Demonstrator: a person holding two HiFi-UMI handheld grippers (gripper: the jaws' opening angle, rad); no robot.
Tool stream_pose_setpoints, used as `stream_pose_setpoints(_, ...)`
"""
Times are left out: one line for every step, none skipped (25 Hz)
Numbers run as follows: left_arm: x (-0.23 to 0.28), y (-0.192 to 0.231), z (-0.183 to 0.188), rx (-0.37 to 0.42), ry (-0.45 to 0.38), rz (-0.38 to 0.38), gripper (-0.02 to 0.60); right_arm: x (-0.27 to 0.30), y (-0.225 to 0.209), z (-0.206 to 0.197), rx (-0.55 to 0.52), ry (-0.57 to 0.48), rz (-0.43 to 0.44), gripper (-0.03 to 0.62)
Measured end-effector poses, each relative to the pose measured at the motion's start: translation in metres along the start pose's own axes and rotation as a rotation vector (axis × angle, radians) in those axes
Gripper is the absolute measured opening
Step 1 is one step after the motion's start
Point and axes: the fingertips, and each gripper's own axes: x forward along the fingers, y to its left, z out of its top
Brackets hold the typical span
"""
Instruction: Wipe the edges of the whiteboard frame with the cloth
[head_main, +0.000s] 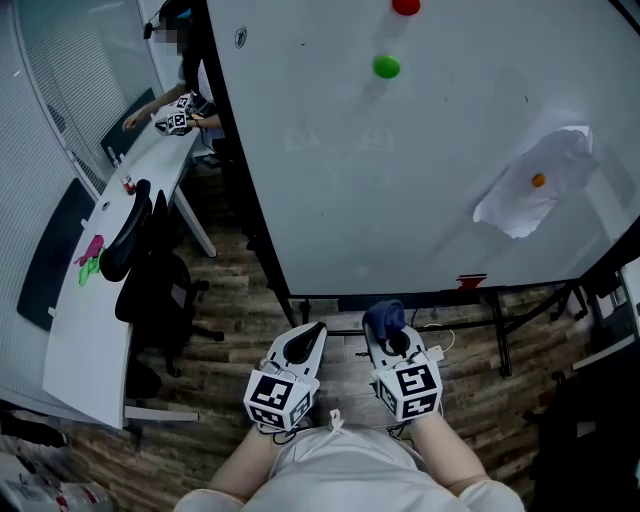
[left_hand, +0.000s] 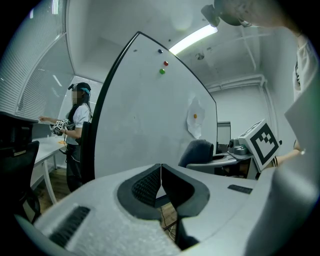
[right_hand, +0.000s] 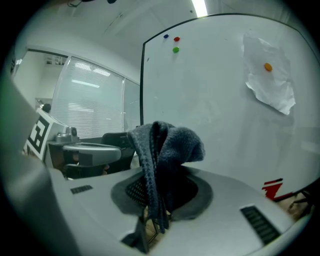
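At the left of the head view a white desk (head_main: 88, 320) and a black office chair (head_main: 150, 275) stand clear of the work, with another person (head_main: 192, 70) at the upper left. At lower centre the left gripper (head_main: 312, 330) is held low with its jaws pressed together on nothing, probably idle as the spare hand. Just to its right, the right gripper (head_main: 390, 335) is clamped on the dark blue cloth (head_main: 384, 318), which bunches above the jaws, so a soft wad leads toward the frame. The whiteboard (head_main: 400, 180) fills the upper right. Its black bottom frame edge (head_main: 400, 297) is just above both grippers and apart from the cloth, so wiping appears not yet begun. A crumpled paper sheet (head_main: 535, 185) is pinned at the right.
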Motion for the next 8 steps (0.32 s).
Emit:
stream_pose_setpoints(-0.0002,-0.0002,-0.0003,-0.002,0.000,0.000,0.020,-0.0001,0.0005,-0.0006,0.001,0.001,-0.001,0.078)
stream_pose_setpoints(-0.0004,-0.0005,-0.0007,-0.004,0.000,0.000,0.020,-0.0001,0.0008,-0.0012,0.001,0.002,-0.001,0.078)
stream_pose_setpoints(-0.0005,-0.0008,-0.0011,-0.005,0.000,0.000,0.020,-0.0002,0.0012,-0.0018,0.003,0.003,-0.002,0.078)
stream_pose_setpoints(-0.0007,-0.0011,-0.0016,-0.006,0.001,0.000,0.020,-0.0004,0.0015,-0.0025,0.004,0.005,-0.002,0.078)
stream_pose_setpoints(-0.0009,-0.0012,-0.0019,-0.007,0.001,0.000,0.020,-0.0006,0.0018,-0.0029,0.006,0.005,-0.002,0.078)
stream_pose_setpoints(-0.0011,-0.0012,-0.0020,-0.006,0.001,0.001,0.020,-0.0010,0.0020,-0.0030,0.008,0.003,-0.004,0.078)
stream_pose_setpoints(-0.0012,-0.0011,-0.0021,-0.006,0.001,0.001,0.020,-0.0015,0.0021,-0.0029,0.009,0.000,-0.006,0.078)
stream_pose_setpoints(-0.0014,-0.0011,-0.0022,-0.005,0.001,0.002,0.020,-0.0020,0.0022,-0.0026,0.009,-0.003,-0.009,0.078)
